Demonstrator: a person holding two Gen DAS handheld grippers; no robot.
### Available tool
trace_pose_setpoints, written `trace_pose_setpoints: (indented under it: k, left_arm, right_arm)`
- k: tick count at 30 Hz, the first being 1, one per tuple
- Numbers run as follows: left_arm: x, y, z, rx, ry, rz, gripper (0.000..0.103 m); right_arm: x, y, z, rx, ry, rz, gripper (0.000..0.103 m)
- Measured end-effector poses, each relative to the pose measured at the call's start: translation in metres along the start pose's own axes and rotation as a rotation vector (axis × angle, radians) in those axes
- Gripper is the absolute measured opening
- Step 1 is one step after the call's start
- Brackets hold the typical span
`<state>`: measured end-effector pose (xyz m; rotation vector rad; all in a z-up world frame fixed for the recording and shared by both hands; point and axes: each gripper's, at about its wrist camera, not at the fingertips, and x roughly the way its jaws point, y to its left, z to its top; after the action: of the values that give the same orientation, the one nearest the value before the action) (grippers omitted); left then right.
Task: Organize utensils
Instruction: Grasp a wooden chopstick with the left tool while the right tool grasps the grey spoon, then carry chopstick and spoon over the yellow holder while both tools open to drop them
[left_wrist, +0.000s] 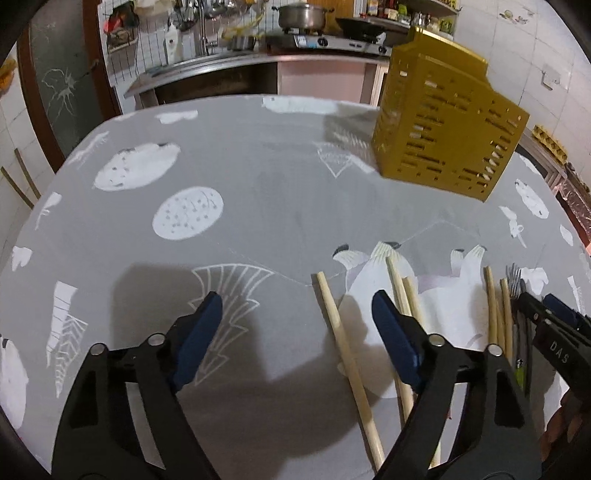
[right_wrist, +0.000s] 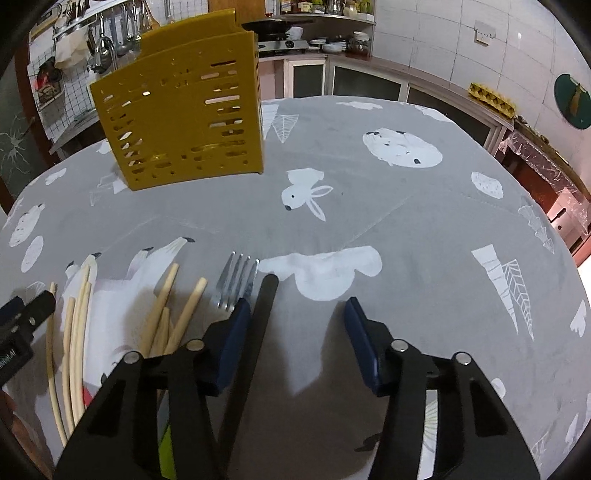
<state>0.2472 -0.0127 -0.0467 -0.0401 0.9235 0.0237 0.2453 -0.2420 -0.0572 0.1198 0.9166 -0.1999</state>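
1. Left claw (left_wrist: 297, 308): jaws spread wide and empty, low over the grey printed cloth of the desk (left_wrist: 258, 192).
2. Right claw (right_wrist: 295, 314): jaws likewise apart, gripping nothing.
3. Utensil location: the wooden chopsticks (left_wrist: 345, 347) lie loose on the desk at the near edge, between the two claws. A metal fork (right_wrist: 236, 280) and a black handle (right_wrist: 255, 332) lie just beside them, on the right claw's side.
4. Holder location: the yellow slotted utensil holder (right_wrist: 184, 110) stands upright well beyond the utensils, toward the far side of the desk. Pale sticks appear through its slots, so it seems partly loaded.
5. Key relation: one chopstick runs between the left claw's fingers, nearer its right finger (left_wrist: 395, 332). The black handle touches or passes just inside the right claw's left finger (right_wrist: 232, 343); exact contact cannot be told.
6. Orientation: the long axes of chopsticks, fork and handle all run roughly away from the cameras, toward the holder. Fork tines point at the far side.
7. Judgement: either claw is within reach; a cross-axis closure would fit.
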Motion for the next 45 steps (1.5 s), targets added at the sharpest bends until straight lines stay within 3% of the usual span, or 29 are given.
trace_pose_setpoints:
  k: [4,8,11,13,15,16,25,30,36,45]
  left_arm:
    - [0.01,-0.003,0.0,-0.003,0.039,0.007,0.069]
    - [0.013,-0.005,0.004,0.008,0.05,0.009,0.057]
    - [0.014,-0.007,0.011,0.017,0.079,-0.006,0.04]
    - [0.015,-0.005,0.016,0.014,0.1,-0.028,0.021]
    - [0.017,-0.005,0.019,0.012,0.119,-0.043,0.012]
    - [0.018,-0.005,0.02,0.012,0.123,-0.044,0.009]
    - [0.02,-0.008,0.025,0.02,0.112,-0.067,0.007]
    - [0.007,-0.008,0.03,0.025,0.061,-0.075,0.007]
    - [-0.027,-0.012,0.042,0.051,-0.07,-0.086,0.005]
    - [-0.083,-0.016,0.06,0.104,-0.293,-0.11,0.004]
  right_arm:
    - [0.0,0.002,0.003,0.003,0.013,0.01,0.037]
    - [0.002,0.003,0.007,0.014,0.023,0.011,0.035]
    - [0.006,0.004,0.013,0.016,0.034,0.015,0.03]
    - [0.008,0.005,0.016,0.01,0.042,0.02,0.023]
    - [0.01,0.006,0.019,0.004,0.052,0.029,0.013]
    - [0.01,0.007,0.021,0.003,0.057,0.032,0.013]
    - [0.004,-0.006,0.024,0.04,0.039,0.078,0.011]
    - [-0.008,-0.011,0.028,0.049,0.002,0.113,0.01]
    - [-0.033,-0.012,0.034,0.046,-0.084,0.148,0.01]
    - [-0.08,-0.019,0.044,0.039,-0.296,0.173,0.01]
